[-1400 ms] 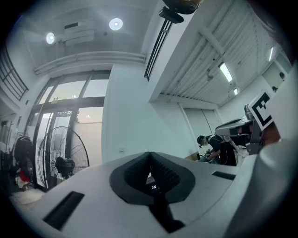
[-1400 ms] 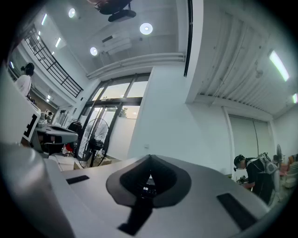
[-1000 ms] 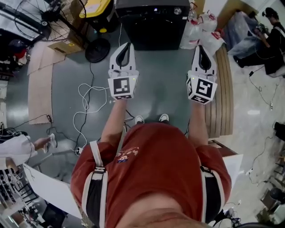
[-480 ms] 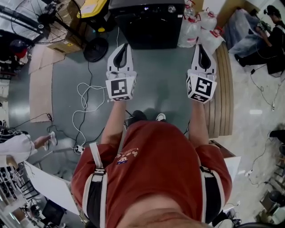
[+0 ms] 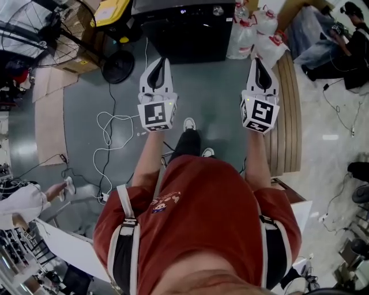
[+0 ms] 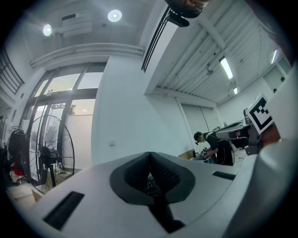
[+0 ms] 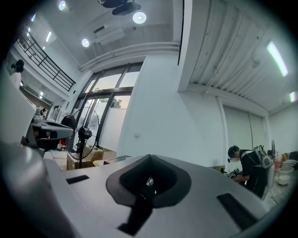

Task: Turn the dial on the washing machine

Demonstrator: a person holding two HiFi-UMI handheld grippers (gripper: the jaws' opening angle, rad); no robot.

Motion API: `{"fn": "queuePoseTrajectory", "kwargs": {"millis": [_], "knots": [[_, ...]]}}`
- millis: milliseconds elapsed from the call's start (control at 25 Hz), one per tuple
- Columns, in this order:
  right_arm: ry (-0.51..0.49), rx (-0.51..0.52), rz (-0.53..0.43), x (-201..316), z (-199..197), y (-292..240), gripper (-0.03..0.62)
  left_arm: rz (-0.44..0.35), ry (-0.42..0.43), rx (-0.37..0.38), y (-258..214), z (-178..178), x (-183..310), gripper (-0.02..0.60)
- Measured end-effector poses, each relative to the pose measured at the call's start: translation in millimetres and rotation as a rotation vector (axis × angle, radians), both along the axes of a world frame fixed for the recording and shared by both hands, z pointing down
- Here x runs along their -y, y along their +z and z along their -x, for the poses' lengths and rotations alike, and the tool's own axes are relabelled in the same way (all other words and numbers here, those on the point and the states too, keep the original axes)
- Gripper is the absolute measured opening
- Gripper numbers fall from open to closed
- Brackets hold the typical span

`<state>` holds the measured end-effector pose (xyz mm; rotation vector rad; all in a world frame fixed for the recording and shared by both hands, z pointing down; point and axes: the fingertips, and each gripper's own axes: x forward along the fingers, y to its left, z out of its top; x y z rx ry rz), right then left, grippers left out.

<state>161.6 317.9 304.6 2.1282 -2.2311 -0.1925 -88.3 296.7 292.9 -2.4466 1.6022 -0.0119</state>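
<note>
As shoe (image 5: 189,124) steps forward, washing machine (image 5: 184,34) shifts up-frame.

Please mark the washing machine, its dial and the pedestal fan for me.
washing machine (image 5: 185,40), head view, dark front face.
dial (image 5: 217,10), head view, centre of the round silver knob.
pedestal fan (image 5: 118,67), head view, round black base.

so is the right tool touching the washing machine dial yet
Apart: the head view shows open floor between the right tool and the washing machine dial.
</note>
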Motion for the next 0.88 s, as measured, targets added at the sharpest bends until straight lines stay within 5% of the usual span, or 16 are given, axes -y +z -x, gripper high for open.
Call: {"fn": "queuePoseTrajectory", "kwargs": {"millis": [880], "knots": [[0.035,-0.082,0.035,264.4,133.3,-15.4,0.008,0.003,0.045,-0.052,1.5,128.2,270.1,0.015]]}}
